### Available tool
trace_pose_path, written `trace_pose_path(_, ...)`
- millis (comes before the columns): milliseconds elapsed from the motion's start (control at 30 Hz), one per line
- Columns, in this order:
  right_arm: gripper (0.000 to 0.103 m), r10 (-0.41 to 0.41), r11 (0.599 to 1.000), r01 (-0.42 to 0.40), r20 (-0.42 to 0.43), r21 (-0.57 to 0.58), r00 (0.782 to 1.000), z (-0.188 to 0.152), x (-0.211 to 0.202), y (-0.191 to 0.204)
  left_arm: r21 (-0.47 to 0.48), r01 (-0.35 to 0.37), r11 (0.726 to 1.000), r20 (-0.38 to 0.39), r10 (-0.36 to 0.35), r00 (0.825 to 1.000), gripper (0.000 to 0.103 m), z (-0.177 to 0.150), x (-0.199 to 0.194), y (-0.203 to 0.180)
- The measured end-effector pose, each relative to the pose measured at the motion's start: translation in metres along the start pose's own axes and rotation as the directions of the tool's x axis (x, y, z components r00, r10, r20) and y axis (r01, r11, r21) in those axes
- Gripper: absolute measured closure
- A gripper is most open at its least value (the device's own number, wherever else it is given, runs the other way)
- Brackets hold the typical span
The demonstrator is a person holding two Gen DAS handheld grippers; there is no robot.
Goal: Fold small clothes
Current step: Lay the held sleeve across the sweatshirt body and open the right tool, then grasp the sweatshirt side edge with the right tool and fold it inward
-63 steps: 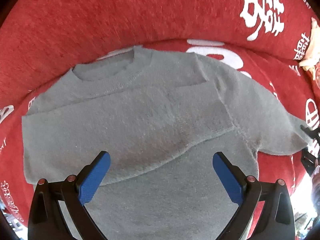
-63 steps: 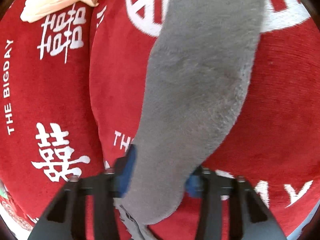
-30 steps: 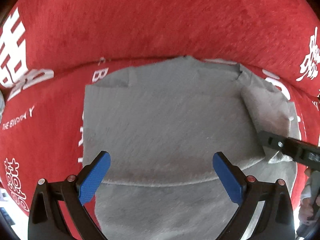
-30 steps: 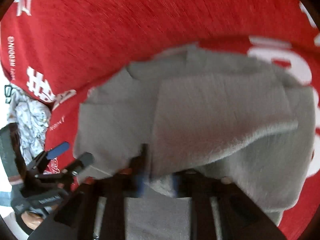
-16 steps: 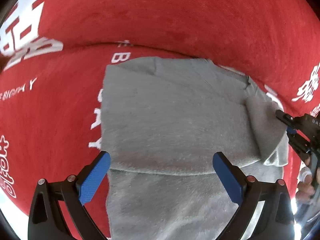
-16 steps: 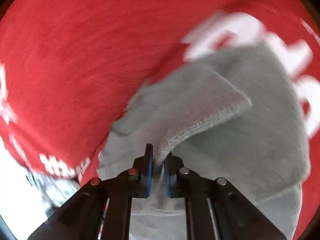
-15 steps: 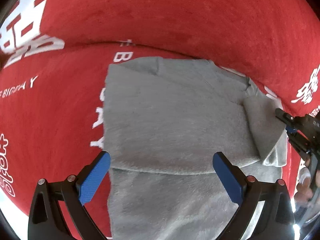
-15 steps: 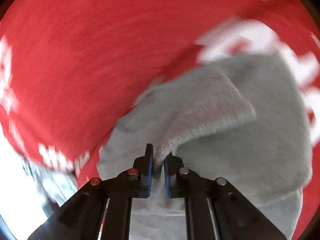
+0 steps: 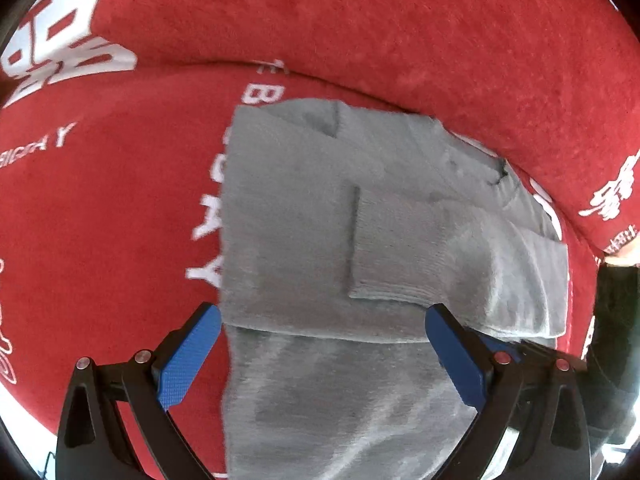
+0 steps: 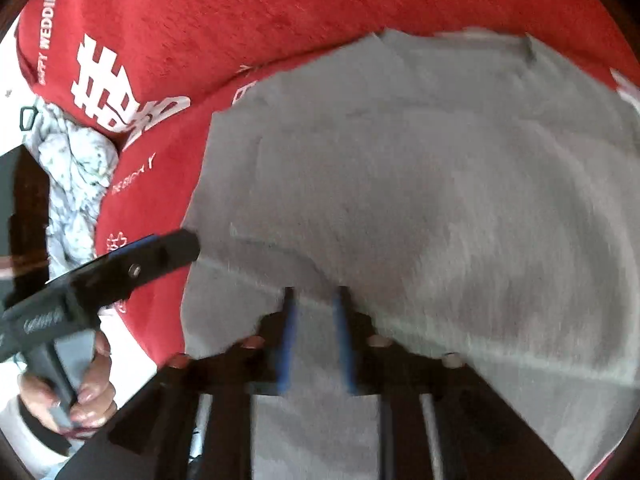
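A grey sweater [image 9: 320,240] lies on a red cover [image 9: 120,220] with white lettering. Both sleeves are folded across its front; the right sleeve's cuff [image 9: 384,256] rests near the middle. My left gripper [image 9: 320,348] is open and empty, low over the sweater's lower half. In the right wrist view the sweater [image 10: 440,184] fills the frame. My right gripper [image 10: 314,300] is slightly open just above the folded sleeve's edge, holding nothing; the view is blurred. The left gripper [image 10: 120,264] shows there at the left.
The red backrest [image 9: 360,32] rises behind the sweater. A white patterned cloth [image 10: 76,184] lies bunched at the far left of the right wrist view. The person's hand [image 10: 80,392] holds the left gripper's handle.
My right gripper laid the right sleeve across the sweater's front and let go, its jaws parting slightly. The left gripper stayed open and shifted slightly left.
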State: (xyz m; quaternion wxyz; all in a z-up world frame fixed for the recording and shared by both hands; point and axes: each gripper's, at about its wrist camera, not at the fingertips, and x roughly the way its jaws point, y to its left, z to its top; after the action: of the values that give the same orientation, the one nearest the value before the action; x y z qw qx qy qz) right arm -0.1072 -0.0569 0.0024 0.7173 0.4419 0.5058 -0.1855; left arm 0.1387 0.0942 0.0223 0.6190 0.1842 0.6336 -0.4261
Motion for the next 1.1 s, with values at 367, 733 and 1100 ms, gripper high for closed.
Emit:
trace_pose_path(367, 0.041, 0.010, 0.714, -0.230, 0.319, 0.661, 0.948, -0.078, -0.102, -0.180, -0.035, 0.063, 0.997, -0.062, -0.065, 0.996, 0.000, 0.020, 0.029, -0.020)
trace_pose_path(733, 0.096, 0.001, 0.684, -0.276, 0.378, 0.675, 0.926, -0.071, -0.124, -0.210, 0.009, 0.010, 1.000, -0.067, -0.010, 0.998, 0.098, 0.025, 0.020, -0.026)
trace_pose_path(1100, 0.095, -0.008, 0.787, -0.139, 0.236, 0.601, 0.972, -0.072, -0.125, -0.230, 0.061, -0.027, 0.998, -0.066, 0.031, 0.997, 0.097, -0.012, 0.026, -0.033)
